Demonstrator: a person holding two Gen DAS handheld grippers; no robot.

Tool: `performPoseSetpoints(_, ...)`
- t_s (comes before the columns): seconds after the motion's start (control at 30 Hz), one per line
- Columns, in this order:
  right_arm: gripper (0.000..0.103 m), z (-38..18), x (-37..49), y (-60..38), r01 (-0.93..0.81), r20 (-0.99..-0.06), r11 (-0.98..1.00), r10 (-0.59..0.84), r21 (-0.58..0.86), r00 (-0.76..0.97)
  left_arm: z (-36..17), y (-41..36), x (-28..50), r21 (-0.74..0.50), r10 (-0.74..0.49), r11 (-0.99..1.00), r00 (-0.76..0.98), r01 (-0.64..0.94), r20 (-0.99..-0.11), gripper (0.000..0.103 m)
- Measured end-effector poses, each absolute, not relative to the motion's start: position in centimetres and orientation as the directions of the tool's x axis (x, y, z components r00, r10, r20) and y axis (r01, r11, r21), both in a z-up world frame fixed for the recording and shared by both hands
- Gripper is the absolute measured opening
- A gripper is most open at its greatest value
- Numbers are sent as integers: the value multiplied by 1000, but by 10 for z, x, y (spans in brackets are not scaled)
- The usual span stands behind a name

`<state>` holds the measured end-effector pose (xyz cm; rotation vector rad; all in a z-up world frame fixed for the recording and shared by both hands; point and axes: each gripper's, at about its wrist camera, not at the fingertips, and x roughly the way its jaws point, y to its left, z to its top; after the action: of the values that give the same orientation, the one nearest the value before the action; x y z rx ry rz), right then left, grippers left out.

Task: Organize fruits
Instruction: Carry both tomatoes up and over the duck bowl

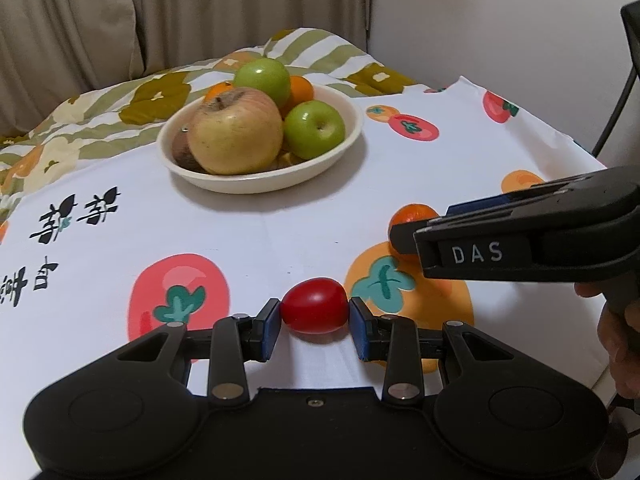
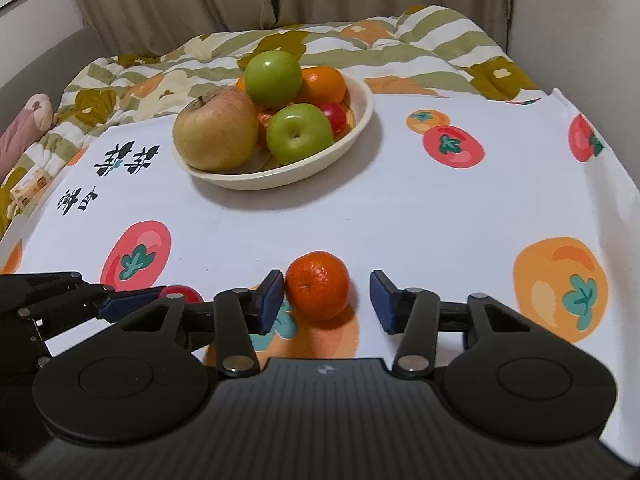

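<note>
— Two fruits left outside the bowl (image 1: 344,148)! Left gripper (image 1: 314,318) pinches the tomato (image 1: 314,306) between its pads, on the cloth.
— Right gripper (image 2: 326,300) spread around the mandarin (image 2: 318,286); squeeze next, then lift both bowlward, I'd say.

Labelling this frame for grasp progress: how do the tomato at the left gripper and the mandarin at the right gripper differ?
The tomato is red, smooth and smaller; the mandarin is orange and dimpled. The left gripper has both fingers against the tomato; the right gripper leaves a gap on one side. Both lie on the tablecloth.
</note>
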<state>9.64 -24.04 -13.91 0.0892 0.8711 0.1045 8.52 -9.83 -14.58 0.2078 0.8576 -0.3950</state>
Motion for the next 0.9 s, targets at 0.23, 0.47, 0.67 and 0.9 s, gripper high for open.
performPoseSetpoints(0.23, 53, -141, 102, -233, -74, -764, 991, 136, 115, 631, -140, -88, 84, 21, -242, 918, 600, 396, -763, 40)
performPoseSetpoints(0.47, 52, -143, 106, -232, -67, -772, 991, 131, 114, 621, -134, -77, 83, 21, -226, 930, 613, 368, -757, 40)
performPoseSetpoints(0.67, 52, -128, 103, -231, -66, -763, 991, 132, 118, 632, -118, -67, 83, 16, -220, 938, 630, 346, -745, 40)
performPoseSetpoints(0.9, 52, -96, 102, -229, -80, -741, 991, 134, 108, 658, -89, -61, 88, 7, -229, 941, 655, 337, -720, 40)
